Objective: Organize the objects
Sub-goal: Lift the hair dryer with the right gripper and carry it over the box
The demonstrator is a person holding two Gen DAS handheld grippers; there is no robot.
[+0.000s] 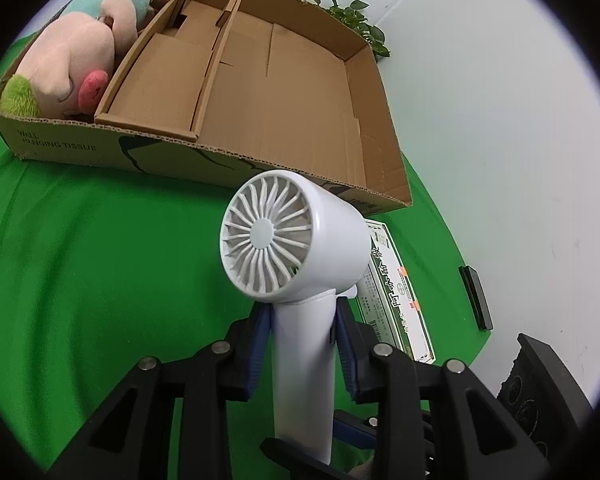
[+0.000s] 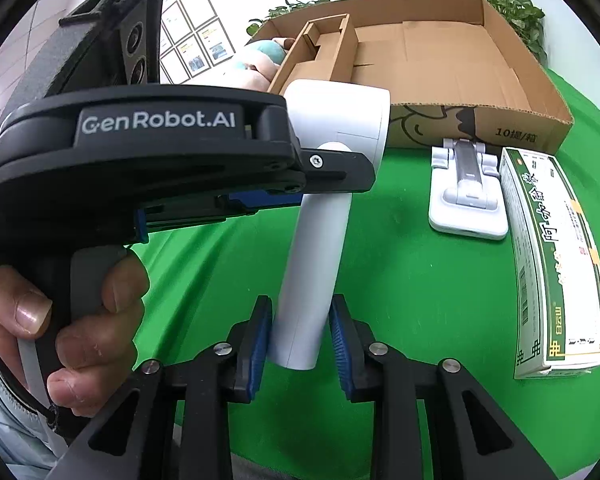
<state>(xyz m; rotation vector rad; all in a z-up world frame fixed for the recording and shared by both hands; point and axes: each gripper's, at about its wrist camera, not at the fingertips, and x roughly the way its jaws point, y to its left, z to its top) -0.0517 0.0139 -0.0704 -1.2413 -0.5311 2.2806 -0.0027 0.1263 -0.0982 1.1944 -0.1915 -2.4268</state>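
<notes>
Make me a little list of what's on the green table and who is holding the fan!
held: white fan, by its handle
left gripper: fingers shut on the handle
right gripper: fingers around the handle's end; contact unclear
box: cardboard box, plush toy in its left compartment
on cloth: medicine box, white folding stand

Likely office, framed wall notices (image 2: 198, 34), potted plants (image 2: 512, 8)
</notes>
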